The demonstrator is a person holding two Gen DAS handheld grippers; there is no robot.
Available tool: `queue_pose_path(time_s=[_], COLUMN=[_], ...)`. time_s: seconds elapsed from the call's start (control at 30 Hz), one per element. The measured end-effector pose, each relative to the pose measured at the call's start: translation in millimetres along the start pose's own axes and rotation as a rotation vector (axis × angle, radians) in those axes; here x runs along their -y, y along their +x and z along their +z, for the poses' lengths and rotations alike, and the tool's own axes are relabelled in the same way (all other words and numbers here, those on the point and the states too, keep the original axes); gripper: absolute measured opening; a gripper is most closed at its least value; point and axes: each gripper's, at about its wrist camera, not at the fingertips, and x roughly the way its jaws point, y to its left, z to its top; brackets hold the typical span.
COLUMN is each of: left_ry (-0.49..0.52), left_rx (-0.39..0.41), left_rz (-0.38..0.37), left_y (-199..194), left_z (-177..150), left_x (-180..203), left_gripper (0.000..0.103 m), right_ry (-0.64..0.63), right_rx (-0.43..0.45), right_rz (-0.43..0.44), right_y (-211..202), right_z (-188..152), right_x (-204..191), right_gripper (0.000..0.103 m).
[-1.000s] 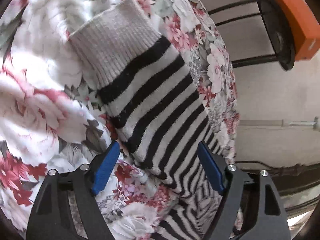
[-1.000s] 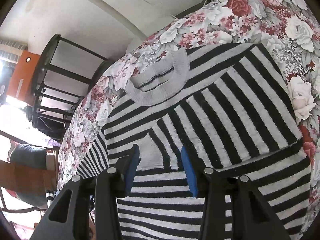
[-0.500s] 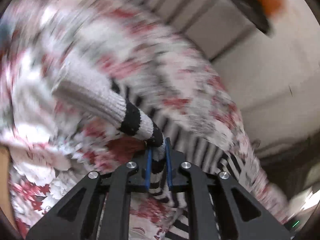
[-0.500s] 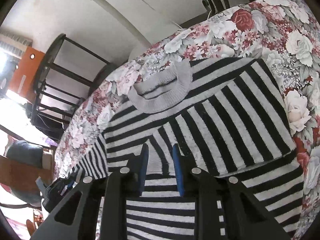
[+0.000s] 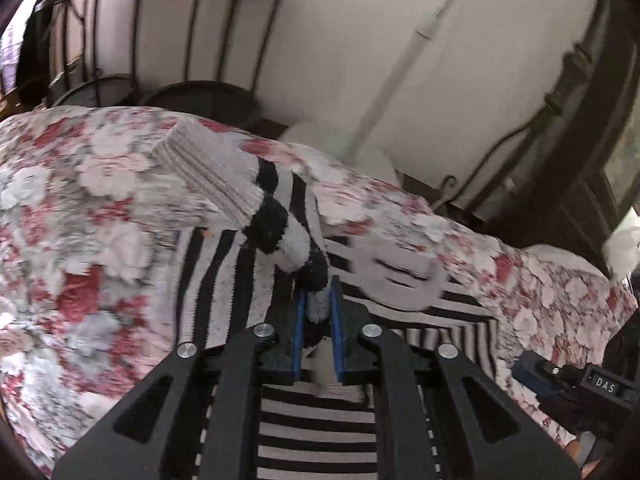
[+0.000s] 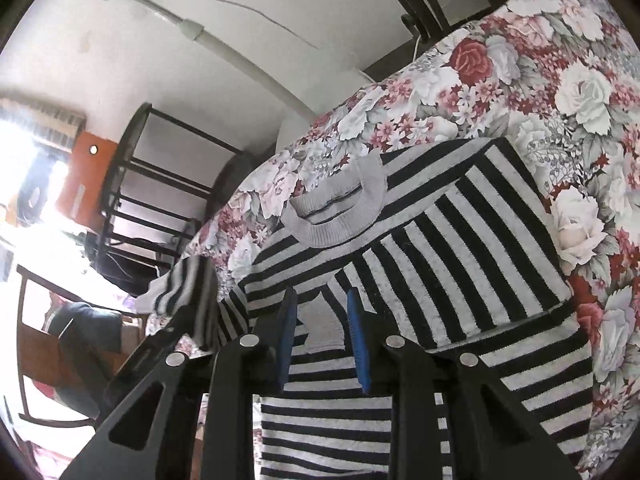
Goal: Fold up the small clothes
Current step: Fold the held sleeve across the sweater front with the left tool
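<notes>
- Sleeve-folding is the step in hand: your left gripper (image 5: 317,322) has its jaws pinched on the left sleeve (image 5: 276,224) of the striped sweater (image 6: 440,264), which lies on the floral bedspread (image 6: 580,92).
- Next, by my reading, you carry that sleeve across the chest and lay it flat beside the already folded one.
- Your left gripper holds the sleeve raised, grey cuff (image 5: 208,168) trailing; your right gripper (image 6: 320,330) hovers over the sweater's middle, jaws apart, gripping nothing.

Black-and-grey striped sweater (image 6: 460,248); red-and-white floral cloth (image 6: 560,80)
</notes>
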Motion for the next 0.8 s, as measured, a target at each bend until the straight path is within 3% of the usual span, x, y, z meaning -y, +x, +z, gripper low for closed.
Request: queue_pose_path(time_s=[0.23,0.33,0.4,0.47,0.53,0.57,0.6,0.67,0.8], left_ry=[0.124,0.233,0.296,0.390,0.466,0.484,0.486,0.435,0.204], left_rx=[-0.060,-0.109,-0.182,-0.245,-0.255,-0.243,-0.219,-0.144,-0.128], left_rz=[-0.046,-0.031,-0.006,0.038,0.061,0.063,0.062,0.060,0.034], left_y=[45,70,92,109,109,103,96,75,62], left_z=[-28,-52,-74,-99,-110,-108,-105,-88,-51], left_x=[86,116,131,146,154,154,153,138,79], left_gripper=[0.010,0.014,0.044,0.058,0.064,0.074,0.088,0.098,0.098], right_ry=[0.071,0.115,0.145,0.172,0.201,0.210,0.216,0.214,0.202], right_rx=[0.028,0.045,0.052,0.052,0.044,0.040,0.034,0.024,-0.015], right_rz=[0.022,0.011,0.007,0.001,-0.001,0.000,0.000,-0.010,-0.035], right_y=[-16,-21,-23,-21,-15,-13,-10,-2,20], right_z=[13,19,22,25,27,26,27,26,22], right_x=[27,45,55,64,70,72,73,72,67], right_gripper=[0.028,0.031,0.032,0.032,0.032,0.032,0.032,0.032,0.032])
